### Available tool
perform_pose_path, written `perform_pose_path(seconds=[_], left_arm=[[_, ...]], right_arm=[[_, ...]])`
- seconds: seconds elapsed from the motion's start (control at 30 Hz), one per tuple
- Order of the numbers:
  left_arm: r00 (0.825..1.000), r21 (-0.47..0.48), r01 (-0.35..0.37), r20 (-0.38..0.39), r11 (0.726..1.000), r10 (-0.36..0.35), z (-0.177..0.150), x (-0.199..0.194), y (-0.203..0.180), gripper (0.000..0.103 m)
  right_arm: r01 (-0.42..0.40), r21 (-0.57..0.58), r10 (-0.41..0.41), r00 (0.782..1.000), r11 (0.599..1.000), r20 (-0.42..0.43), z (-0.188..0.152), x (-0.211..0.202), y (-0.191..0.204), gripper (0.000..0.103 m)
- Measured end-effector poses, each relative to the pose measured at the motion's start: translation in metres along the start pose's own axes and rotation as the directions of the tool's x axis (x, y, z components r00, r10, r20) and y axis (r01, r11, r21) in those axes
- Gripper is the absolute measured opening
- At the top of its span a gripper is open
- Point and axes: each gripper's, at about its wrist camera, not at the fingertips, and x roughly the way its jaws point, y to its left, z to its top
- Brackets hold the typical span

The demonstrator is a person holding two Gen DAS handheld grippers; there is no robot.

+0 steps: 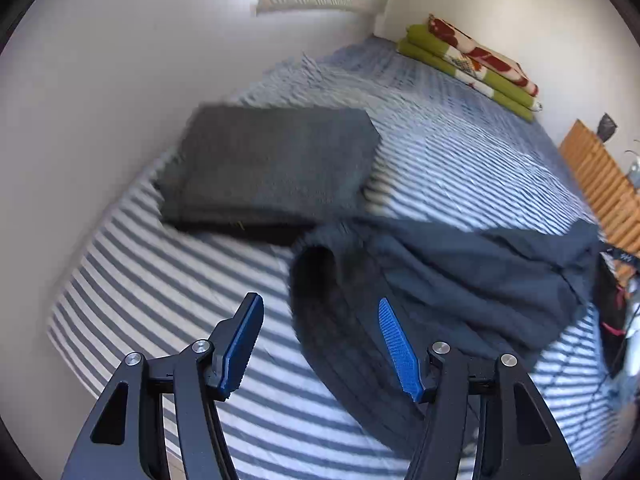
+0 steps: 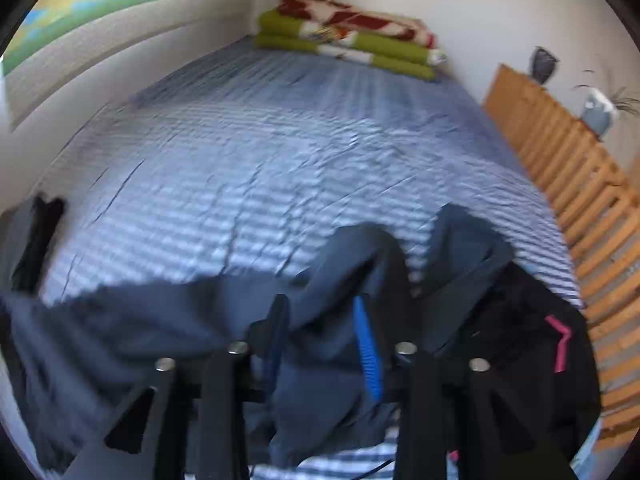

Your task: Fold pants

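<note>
Left wrist view shows you a bed [image 1: 460,168] covered in a blue-and-white striped sheet, pushed against a pale wall on its left. At the far end lies a stack of folded green blankets [image 1: 472,68] topped with a red-and-white one, and along the right side runs a slatted wooden frame [image 1: 600,184]. A dark grey folded pile [image 1: 268,172] sits flat on the sheet near the wall.

Your left claw [image 1: 320,340] has its blue pads spread wide with nothing between them; it is above the striped sheet at the edge of the dark navy pants [image 1: 460,280], which lie rumpled across the near right part of the bed, one tubular opening gaping toward you.

From the right wrist view, your right claw [image 2: 320,344] has the pants [image 2: 332,280] bunched between its fingers, the navy cloth draped over them and hanging below. The fingers are only partly closed, and the fabric hides most of the left pad, so how firmly the cloth is pinched is hard to judge. To the right of that claw a black garment with a pink stripe [image 2: 532,336] lies at the bed's edge, partly overlapped by the navy cloth. Both views are blurred, and the pants' waistband and legs cannot be told apart. A vase and a plant on the wooden frame are too smeared to make out further.
</note>
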Motion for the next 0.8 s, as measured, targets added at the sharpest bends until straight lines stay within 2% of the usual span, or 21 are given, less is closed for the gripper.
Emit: perform_pose_path(seconds=[0.07,0.1,0.17,0.27,0.33,0.37,0.43,0.47,0.53,0.63,0.67,0.73,0.77,0.8], left_arm=[[0.995,0.001,0.064,-0.081,0.998,-0.064,-0.021,0.018,-0.009,0.064],[0.988,-0.003,0.101,-0.117,0.995,-0.101,-0.031,0.027,-0.016,0.064],[0.963,-0.011,0.188,-0.194,0.982,-0.187,-0.053,0.046,-0.035,0.064],[0.943,0.003,0.233,-0.244,0.973,-0.225,-0.076,0.064,-0.063,0.064],[0.93,-0.01,0.261,-0.264,0.965,-0.255,-0.086,0.071,-0.076,0.063],[0.93,-0.008,0.262,-0.264,0.965,-0.255,-0.089,0.074,-0.081,0.061],[0.939,0.016,0.238,-0.259,0.971,-0.226,-0.094,0.076,-0.087,0.024],[0.94,0.009,0.239,-0.253,0.971,-0.23,-0.093,0.074,-0.088,0.022],[0.944,-0.014,0.247,-0.223,0.969,-0.244,-0.089,0.062,-0.085,0.012],[0.963,-0.005,0.234,-0.133,0.972,-0.233,-0.076,0.026,-0.072,0.008],[0.969,-0.002,0.229,-0.095,0.973,-0.228,-0.07,0.01,-0.065,0.008],[0.979,0.003,0.201,-0.028,0.98,-0.201,-0.059,-0.02,-0.051,0.007],[0.98,-0.002,0.199,-0.005,0.98,-0.199,-0.055,-0.033,-0.044,0.007],[0.98,-0.007,0.197,0.017,0.98,-0.197,-0.049,-0.047,-0.037,0.007]], right_arm=[[-0.107,-0.053,0.105,0.993,0.993,-0.048,-0.029,0.004,0.013,0.042],[-0.135,-0.071,0.131,0.989,0.988,-0.062,-0.038,0.005,0.017,0.044],[-0.199,-0.111,0.189,0.977,0.974,-0.098,-0.063,0.008,0.024,0.045],[-0.264,-0.164,0.249,0.962,0.95,-0.11,-0.087,0.0,0.036,0.05],[-0.284,-0.192,0.267,0.957,0.939,-0.11,-0.1,-0.003,0.042,0.063],[-0.271,-0.21,0.254,0.961,0.939,-0.108,-0.105,-0.004,0.046,0.065],[-0.23,-0.239,0.213,0.972,0.943,-0.094,-0.111,-0.001,0.055,0.065],[-0.225,-0.246,0.206,0.974,0.943,-0.098,-0.111,0.002,0.059,0.065],[-0.21,-0.273,0.185,0.976,0.939,-0.113,-0.111,0.012,0.072,0.065],[-0.151,-0.326,0.124,0.987,0.933,-0.102,-0.114,0.027,0.091,0.064],[-0.134,-0.34,0.107,0.989,0.931,-0.099,-0.115,0.031,0.097,0.06],[-0.112,-0.345,0.073,0.99,0.932,-0.124,-0.115,0.039,0.105,0.002],[-0.097,-0.336,0.056,0.99,0.937,-0.128,-0.112,0.039,0.107,0.001],[-0.086,-0.326,0.058,0.994,0.941,-0.094,-0.109,0.03,0.106,0.001]])
